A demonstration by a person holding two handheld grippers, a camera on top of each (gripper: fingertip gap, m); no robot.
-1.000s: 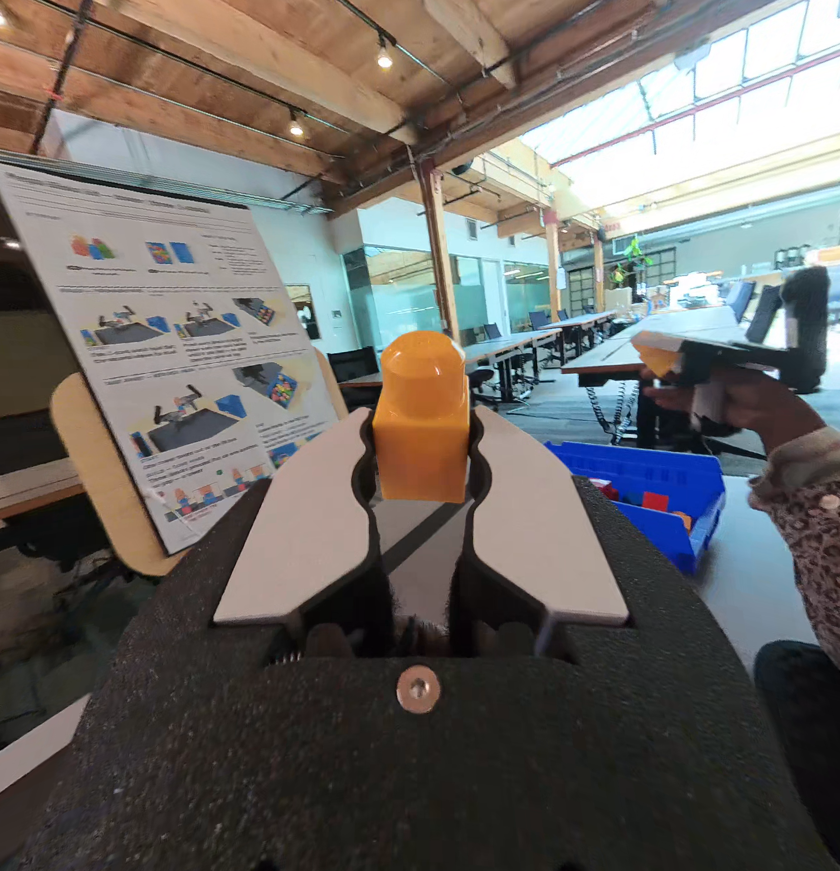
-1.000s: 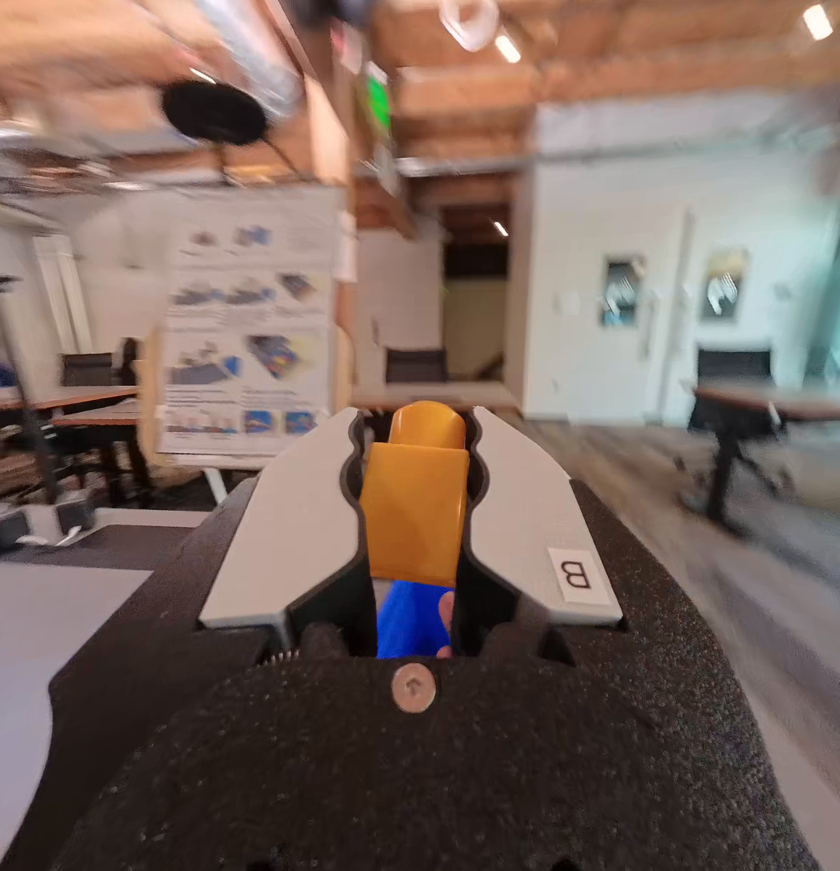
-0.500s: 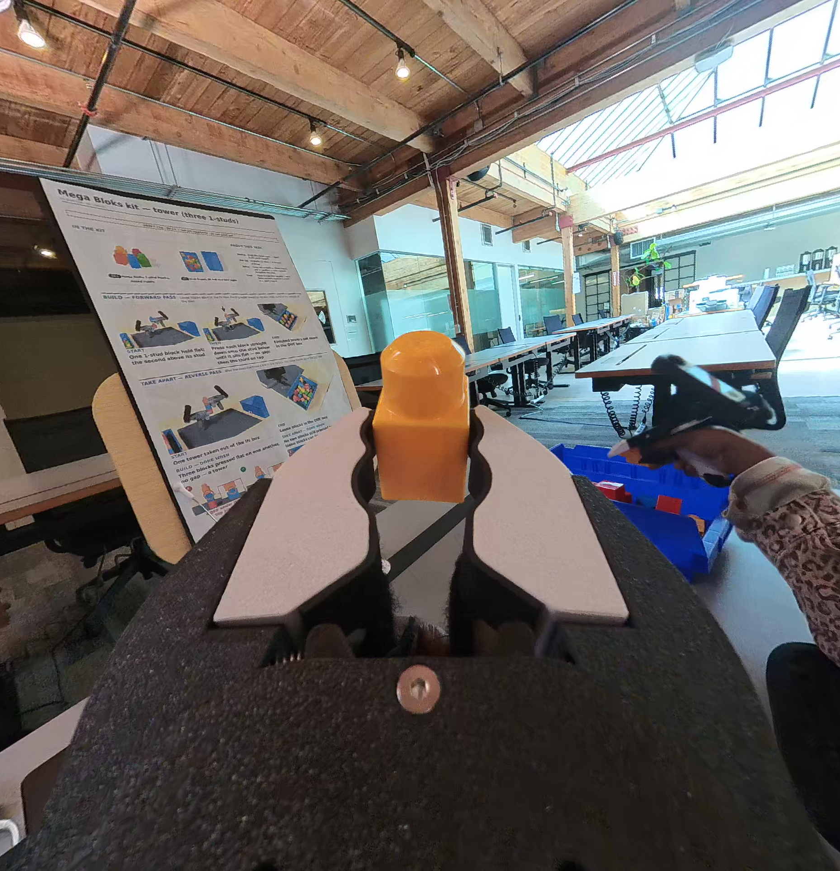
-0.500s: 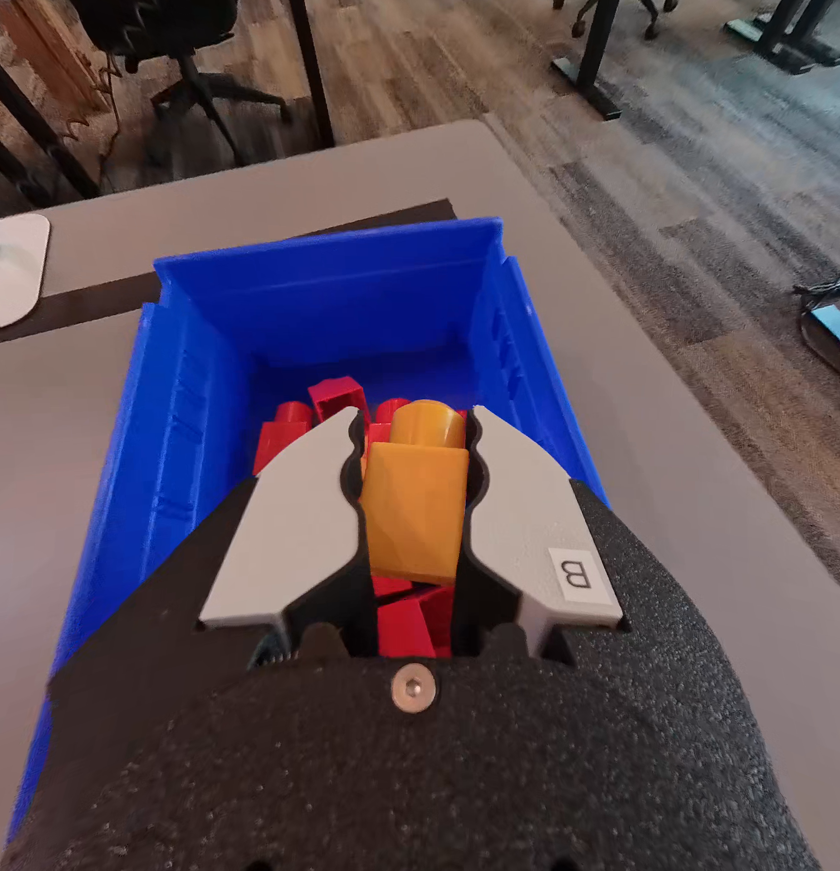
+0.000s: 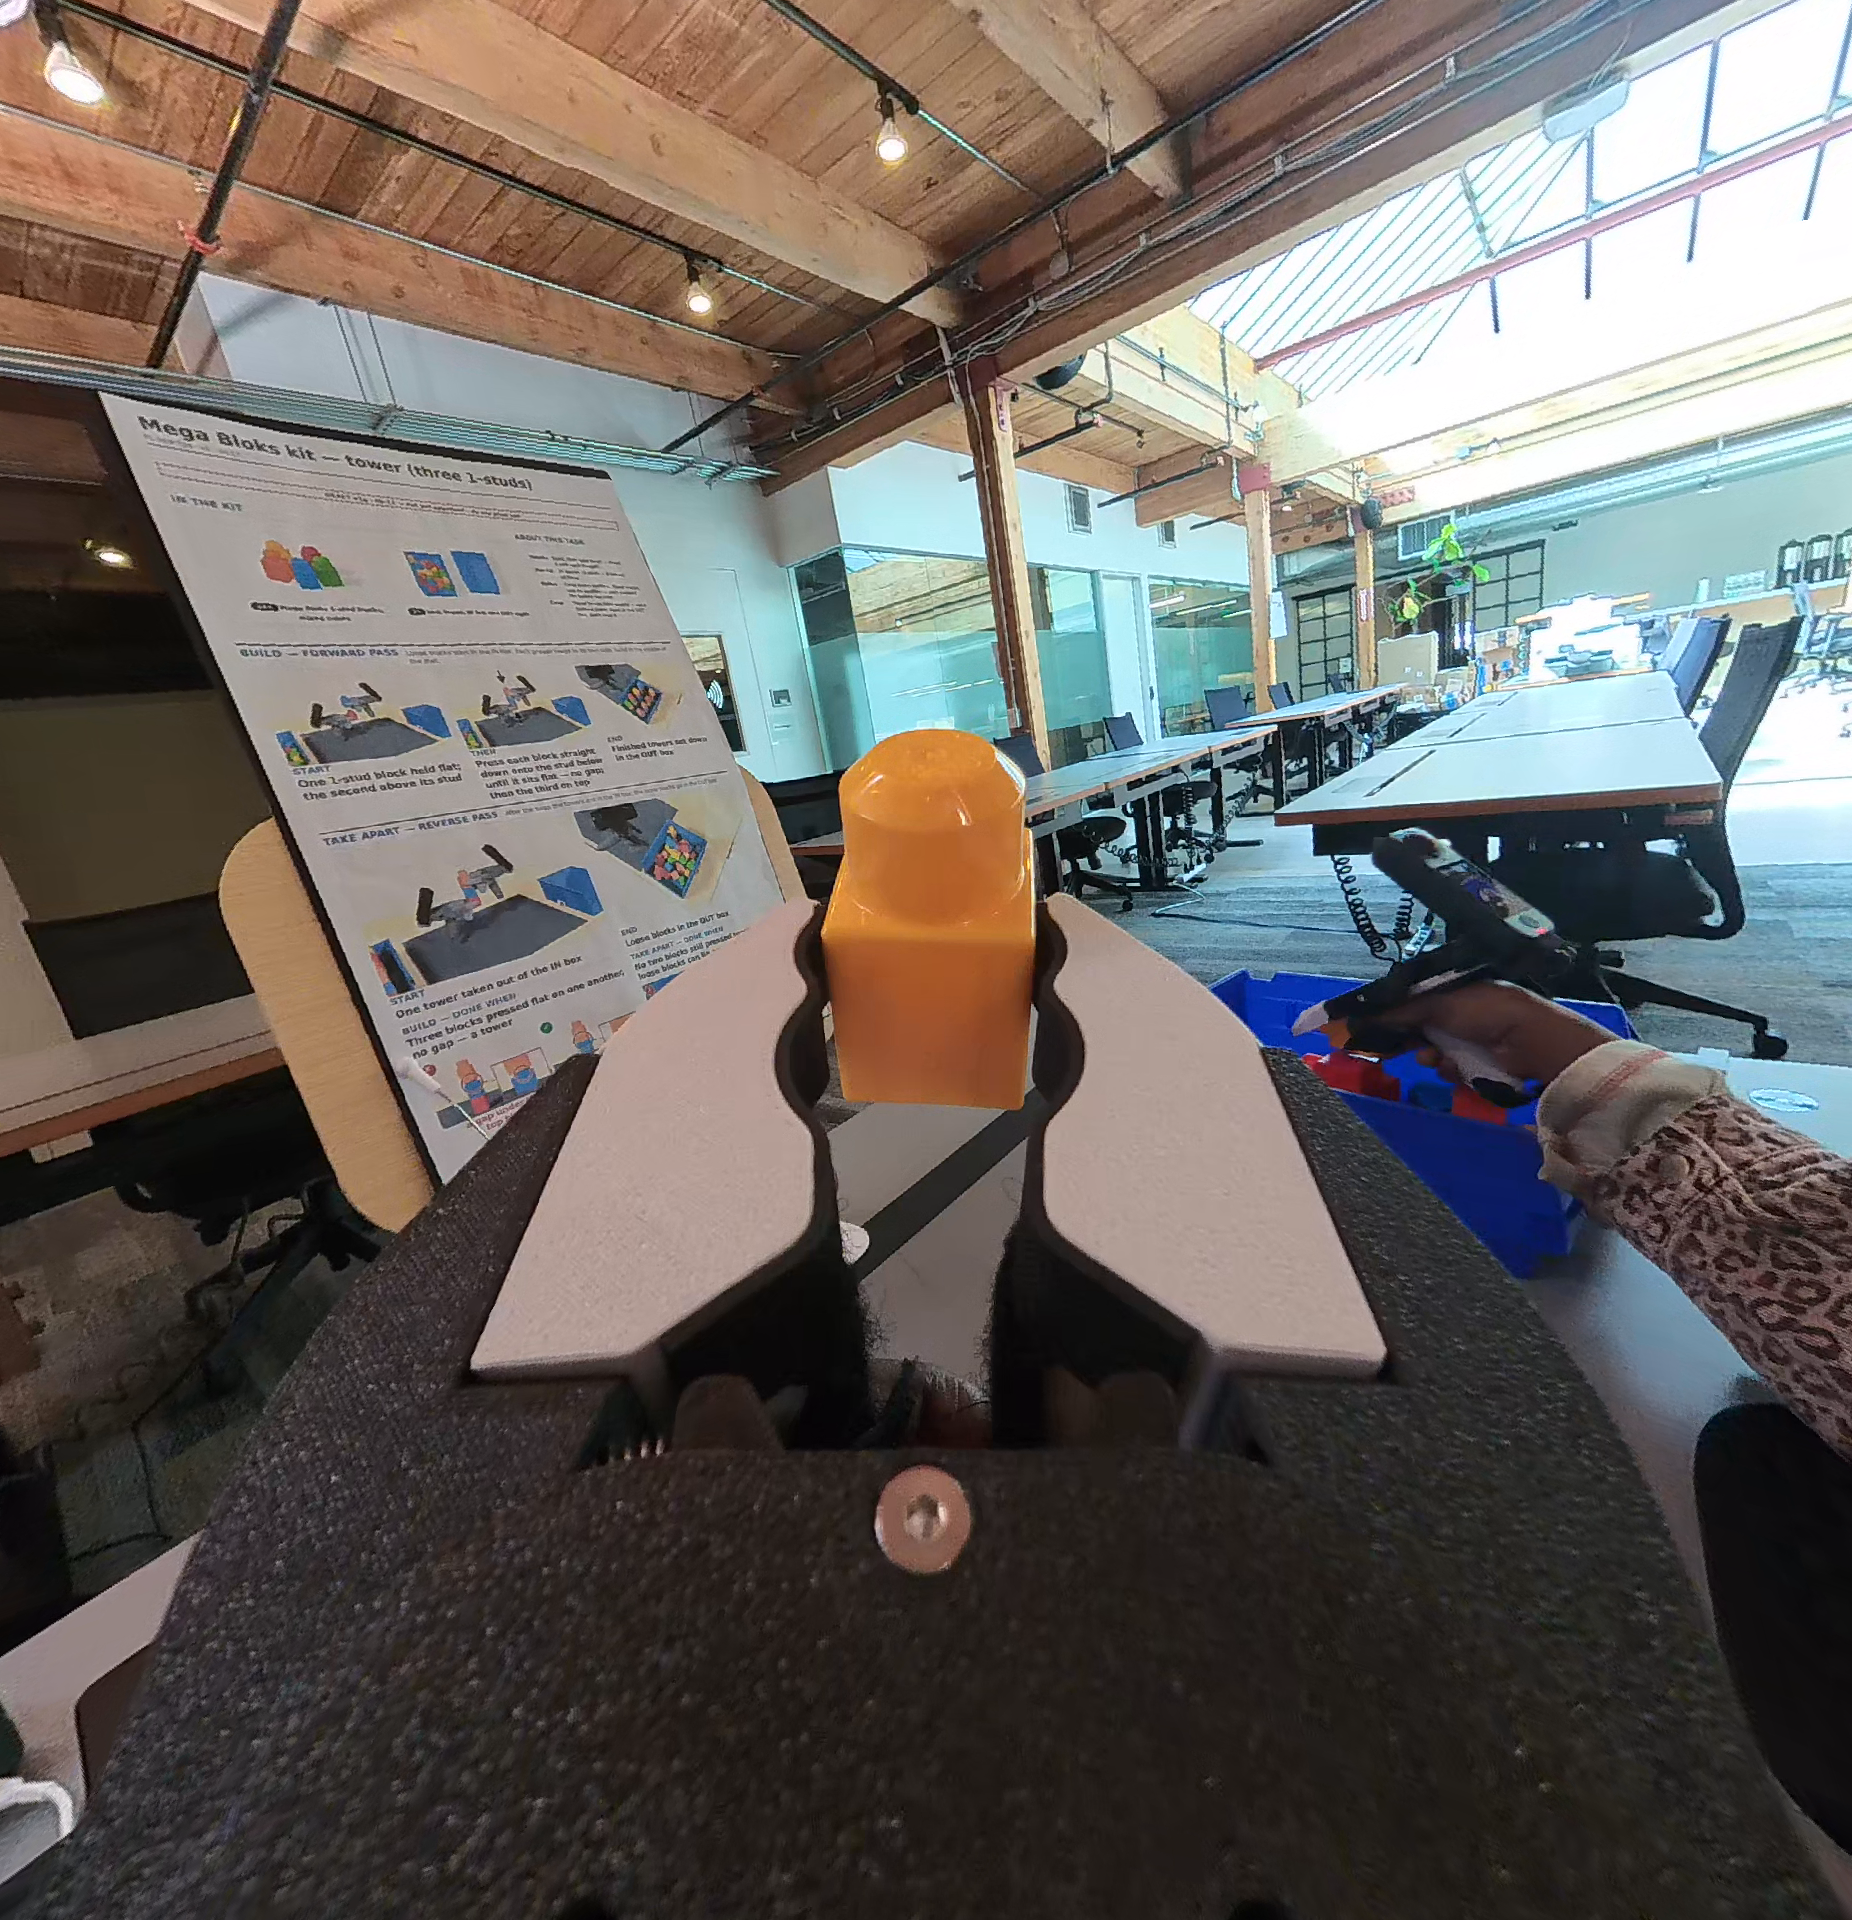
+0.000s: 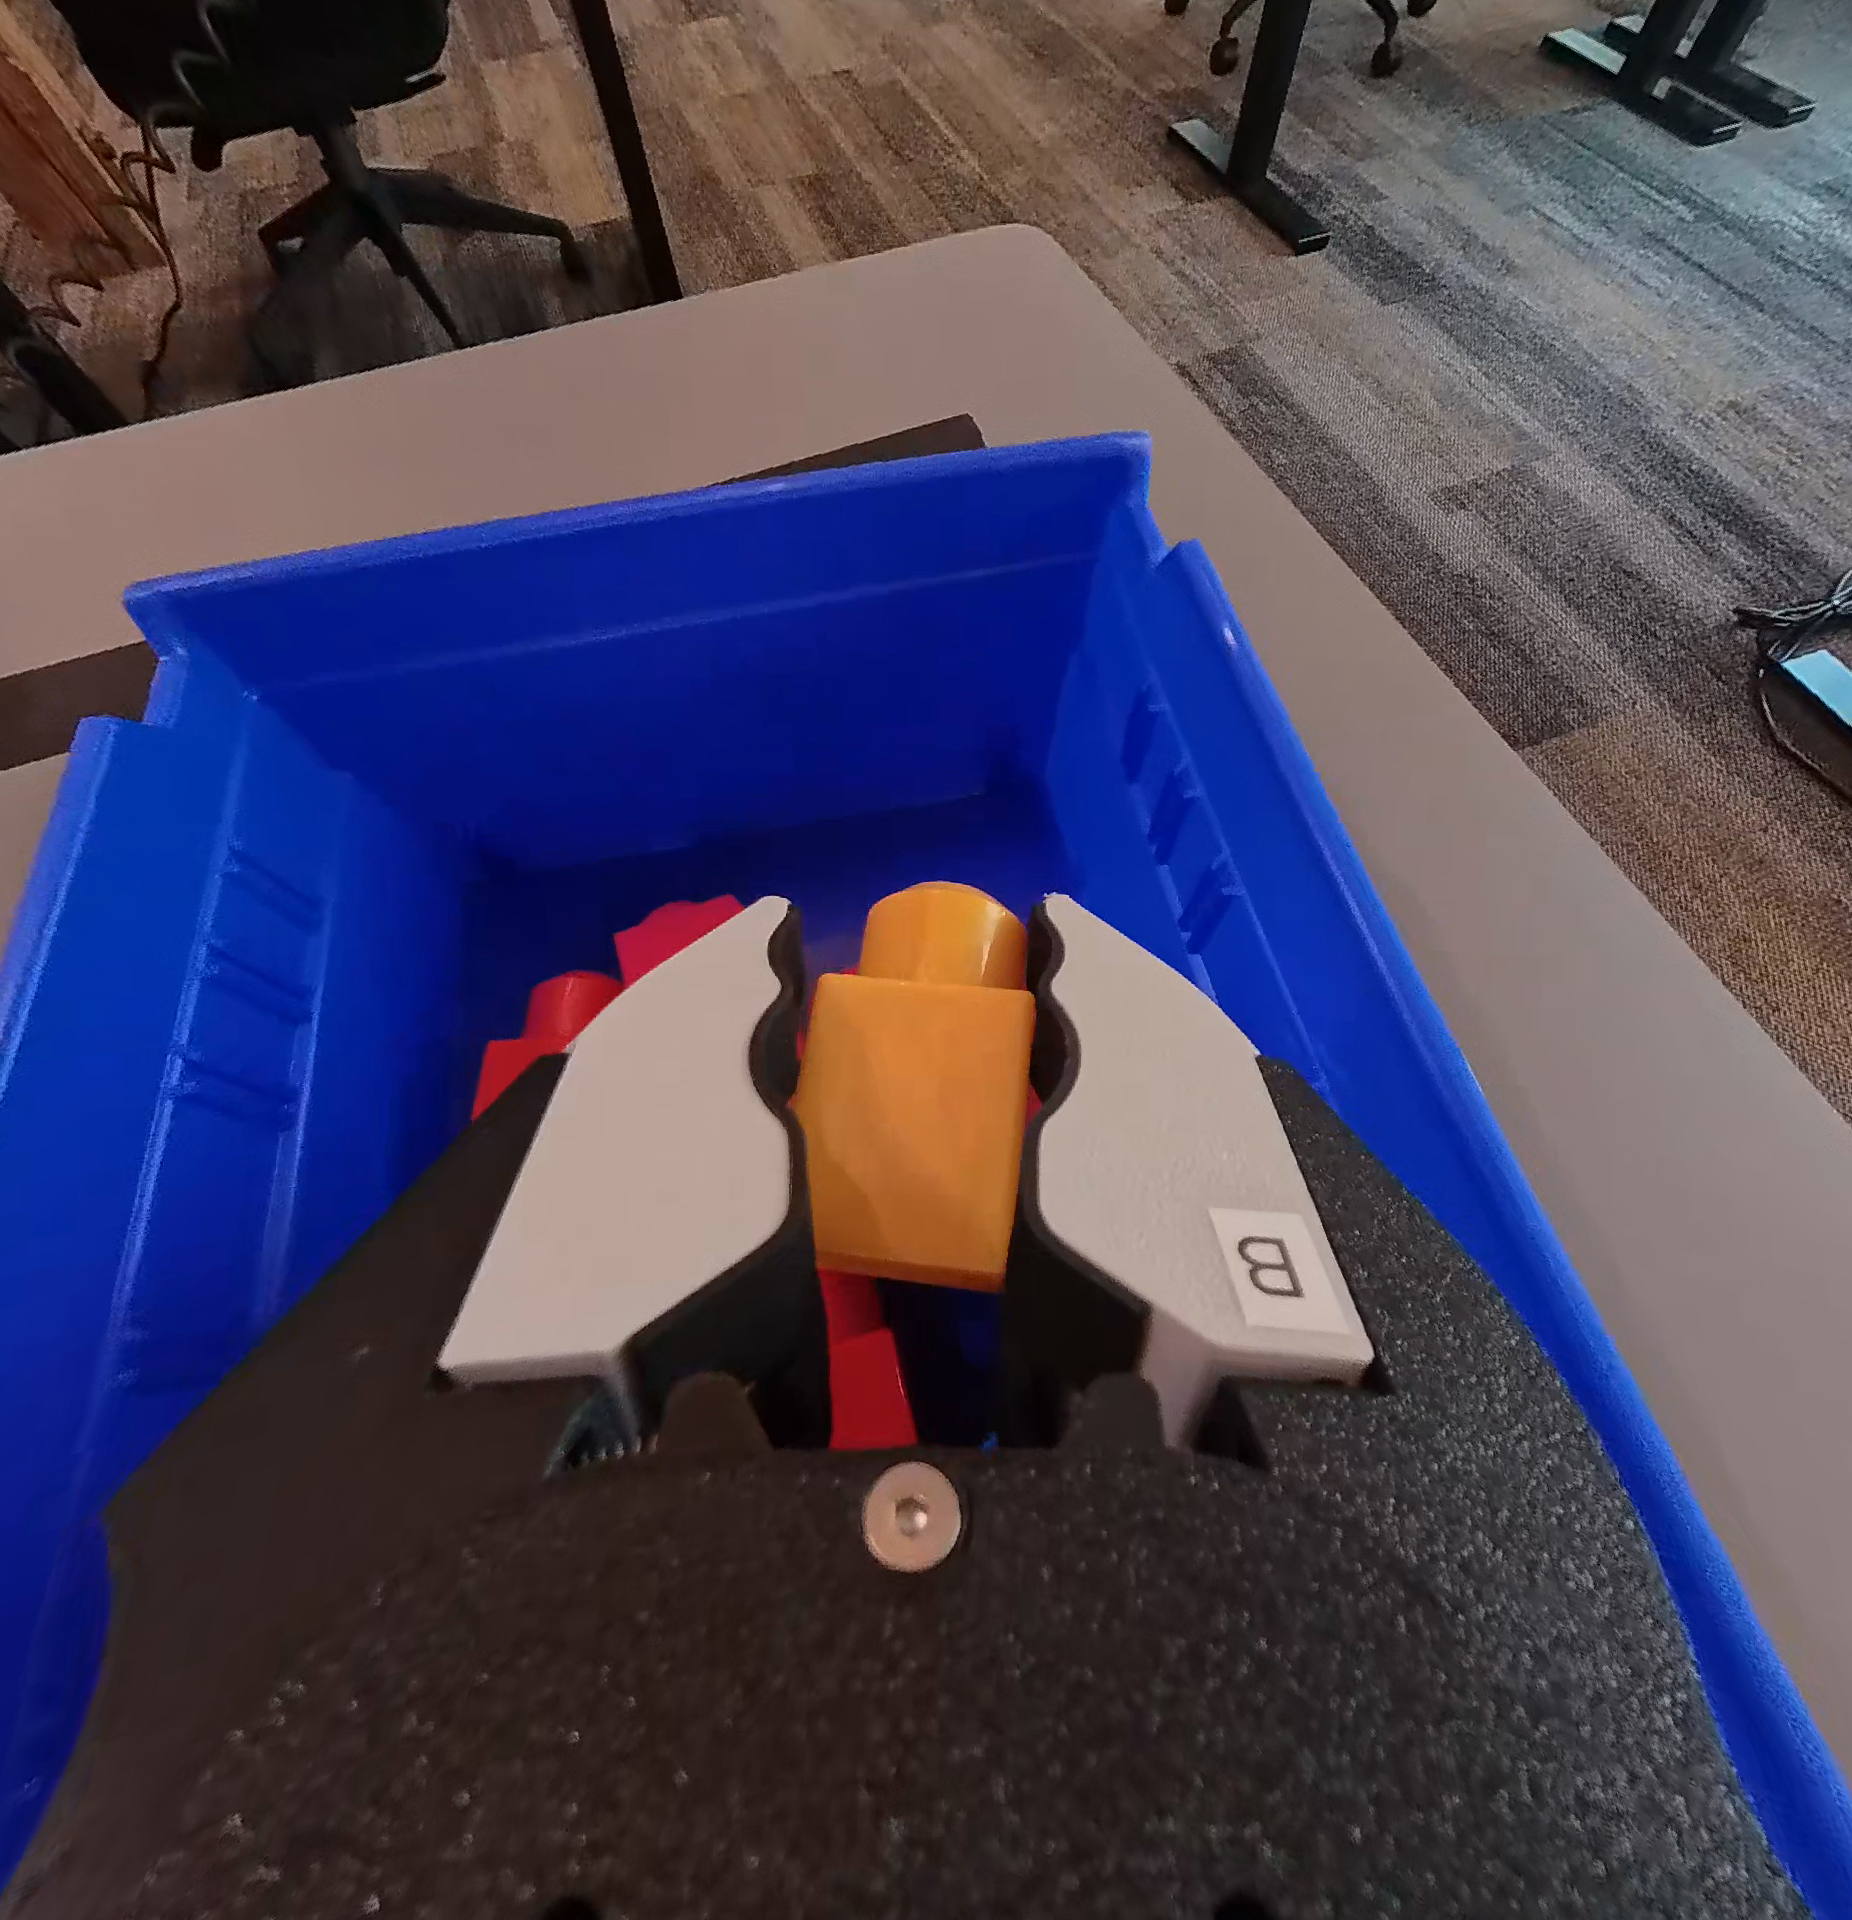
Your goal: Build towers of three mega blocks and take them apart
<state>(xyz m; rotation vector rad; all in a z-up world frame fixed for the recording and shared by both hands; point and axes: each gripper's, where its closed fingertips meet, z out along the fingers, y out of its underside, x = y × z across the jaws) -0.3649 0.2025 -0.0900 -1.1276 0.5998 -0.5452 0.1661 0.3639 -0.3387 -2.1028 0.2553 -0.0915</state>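
Observation:
My left gripper [image 5: 927,914] is shut on an orange one-stud block [image 5: 927,997] and holds it upright in the air, stud up. My right gripper [image 6: 911,914] is shut on a second orange block [image 6: 906,1122], tilted down inside the blue bin [image 6: 631,717]. Red blocks [image 6: 558,1023] lie in the bin under and left of it. In the left wrist view the right gripper [image 5: 1317,1023] shows far right, held by a hand in a patterned sleeve over the blue bin [image 5: 1441,1153].
An instruction board [image 5: 454,748] leans on a wooden stand at the left back. The bin stands on a grey table [image 6: 1421,935] close to its right edge, partly on a black mat [image 6: 28,707]. Desks and office chairs stand beyond. Spacing between my two grippers at the tips: around 60 centimetres.
My right gripper swung from facing the room to pointing down into the blue bin and sank deeper into it, orange block still held. My left gripper stayed raised with its block.

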